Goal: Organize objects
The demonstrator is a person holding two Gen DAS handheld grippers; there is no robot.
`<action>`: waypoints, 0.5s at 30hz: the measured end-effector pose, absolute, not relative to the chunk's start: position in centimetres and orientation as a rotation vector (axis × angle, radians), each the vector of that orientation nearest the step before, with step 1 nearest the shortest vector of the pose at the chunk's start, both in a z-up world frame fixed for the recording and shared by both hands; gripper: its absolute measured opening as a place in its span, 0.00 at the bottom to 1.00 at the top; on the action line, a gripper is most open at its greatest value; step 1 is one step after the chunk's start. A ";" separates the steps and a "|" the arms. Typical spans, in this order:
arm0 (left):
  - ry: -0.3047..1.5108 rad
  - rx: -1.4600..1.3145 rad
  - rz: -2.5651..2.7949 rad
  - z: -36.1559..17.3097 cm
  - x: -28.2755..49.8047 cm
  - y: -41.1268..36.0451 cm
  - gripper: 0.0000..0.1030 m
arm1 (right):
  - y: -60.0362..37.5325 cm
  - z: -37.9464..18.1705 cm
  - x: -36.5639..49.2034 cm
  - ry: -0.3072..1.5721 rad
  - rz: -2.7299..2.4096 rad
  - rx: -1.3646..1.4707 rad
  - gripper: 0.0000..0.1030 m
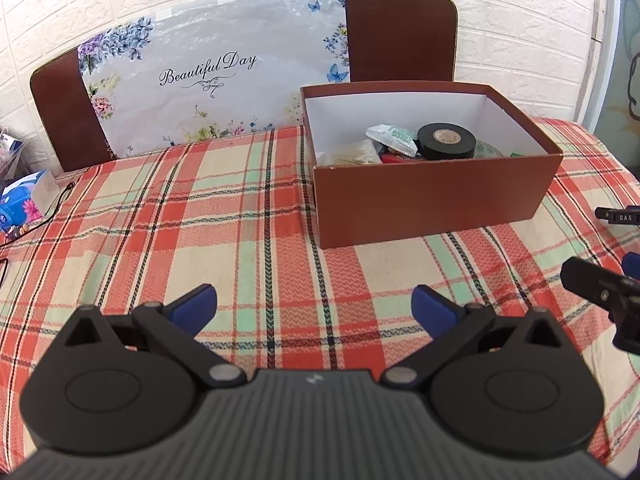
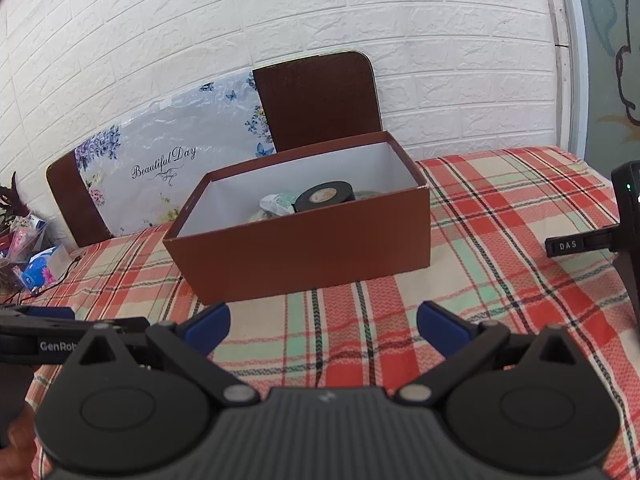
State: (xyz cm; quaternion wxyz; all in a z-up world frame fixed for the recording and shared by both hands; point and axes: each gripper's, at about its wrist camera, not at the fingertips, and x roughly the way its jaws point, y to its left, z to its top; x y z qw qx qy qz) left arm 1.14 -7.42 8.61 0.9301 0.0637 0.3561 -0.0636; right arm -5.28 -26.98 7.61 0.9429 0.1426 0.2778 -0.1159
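A brown open box [image 1: 432, 196] with a white inside stands on the plaid tablecloth [image 1: 200, 216], ahead and right of my left gripper [image 1: 314, 306]. Inside lie a black tape roll [image 1: 445, 140], a white-green packet [image 1: 394, 138] and other small items, partly hidden by the box wall. My left gripper is open and empty, low over the cloth. In the right wrist view the box [image 2: 312, 252] sits straight ahead, with the tape roll [image 2: 326, 196] in it. My right gripper [image 2: 323, 326] is open and empty, just short of the box front.
A floral "Beautiful Day" board [image 1: 208, 76] leans on the white brick wall behind the table. A blue tissue pack [image 1: 24, 200] and a black cable [image 1: 48, 212] lie at the far left. A black device marked DAS [image 2: 600, 240] stands at the right.
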 end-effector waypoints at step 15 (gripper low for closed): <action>0.751 0.124 -0.118 8.2 1.2 -7.1 1.00 | -26.6 8.5 -4.3 0.554 -0.220 0.248 1.00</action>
